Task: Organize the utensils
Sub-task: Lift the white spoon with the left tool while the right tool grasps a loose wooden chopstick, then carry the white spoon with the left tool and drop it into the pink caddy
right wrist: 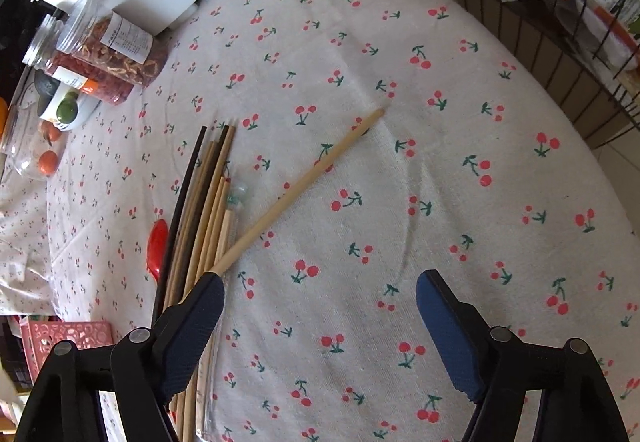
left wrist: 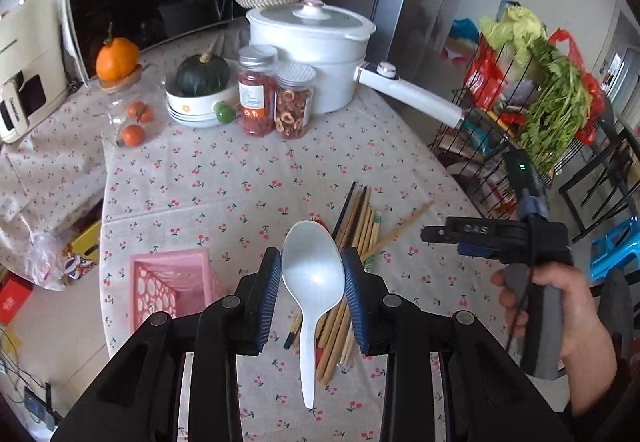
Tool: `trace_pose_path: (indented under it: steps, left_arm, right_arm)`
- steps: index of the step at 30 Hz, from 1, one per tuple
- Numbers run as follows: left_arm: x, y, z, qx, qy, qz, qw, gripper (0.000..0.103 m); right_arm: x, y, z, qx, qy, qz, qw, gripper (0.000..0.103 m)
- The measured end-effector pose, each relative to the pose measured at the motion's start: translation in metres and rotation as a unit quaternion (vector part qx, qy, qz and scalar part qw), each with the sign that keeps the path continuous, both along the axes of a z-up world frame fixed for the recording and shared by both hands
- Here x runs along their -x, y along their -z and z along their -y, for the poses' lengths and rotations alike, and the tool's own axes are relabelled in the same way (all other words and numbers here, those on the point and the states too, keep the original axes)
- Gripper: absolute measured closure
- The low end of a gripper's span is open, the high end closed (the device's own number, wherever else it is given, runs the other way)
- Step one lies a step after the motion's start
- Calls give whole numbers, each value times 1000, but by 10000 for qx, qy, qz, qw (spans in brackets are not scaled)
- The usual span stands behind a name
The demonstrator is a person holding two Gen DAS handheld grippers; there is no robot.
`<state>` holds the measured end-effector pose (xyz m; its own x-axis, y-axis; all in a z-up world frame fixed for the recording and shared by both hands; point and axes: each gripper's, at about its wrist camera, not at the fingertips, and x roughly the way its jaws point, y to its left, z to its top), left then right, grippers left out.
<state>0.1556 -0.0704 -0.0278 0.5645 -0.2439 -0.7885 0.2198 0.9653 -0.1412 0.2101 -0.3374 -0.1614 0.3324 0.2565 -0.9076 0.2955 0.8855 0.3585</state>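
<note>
Left gripper (left wrist: 312, 284) fingers pinch the light, slippery white plastic spoon (left wrist: 312, 282) by its bowl above the worktop near the pink perforated basket (left wrist: 168, 282); right gripper (right wrist: 320, 326) fingers spread by stiff wooden chopsticks (right wrist: 208, 210).

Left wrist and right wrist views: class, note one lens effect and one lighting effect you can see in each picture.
Left wrist view: fisheye bends the table's edge and darkens the corners; soft daylight puts a highlight on the white spoon held in the left gripper. Right wrist view: the cherry tablecloth bulges; light is even, faint shadows beside the chopsticks.
</note>
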Motion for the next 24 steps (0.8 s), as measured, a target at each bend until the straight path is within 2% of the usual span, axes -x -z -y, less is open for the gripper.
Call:
trace_pose_path:
  steps: [3,5,8,12,14,15,16,18,19,20,24]
  left_arm:
    - [26,-5,-20,30,-80,250,9997,69]
    - [38,-5,-35,88,-171,364,9992,69]
    - [45,-4,-51,281,-245,287,9989,69]
    - [49,-4,-65,249,-310,358,9986,69]
    - [49,-4,-72,296,-343,352,9984,69]
    - [49,-5,-75,317,-365,367,9982,69]
    - [50,-5,-78,319,-391,396,9979,69]
    - [51,-9,-84,331,-454,485,9972,69]
    - [52,-12,-87,356,-493,539,9967,69]
    - [53,-14,-90,387,-529,587,9961,69]
    - [57,-24,-103,473,-715,836,9928,69]
  right_arm:
    - [-10,10,-10,221,125,-85,9996,23]
    - [-17,15,-14,339,247,-97,9991,28]
    - [-26,19,-19,563,428,-64,9975,32]
    - [-41,18,-26,1072,538,17,9928,42]
    - [-45,18,-30,1415,604,-41,9881,60]
    - [-45,18,-31,1545,637,-66,9859,66]
    - [-45,18,-31,1612,648,-74,9848,76]
    - [-43,18,-29,1488,650,-69,9867,87]
    - [-42,18,-27,1340,638,-70,9889,95]
    - [-39,19,-25,1135,630,-59,9915,98]
    - [-26,15,-26,688,504,46,9963,98]
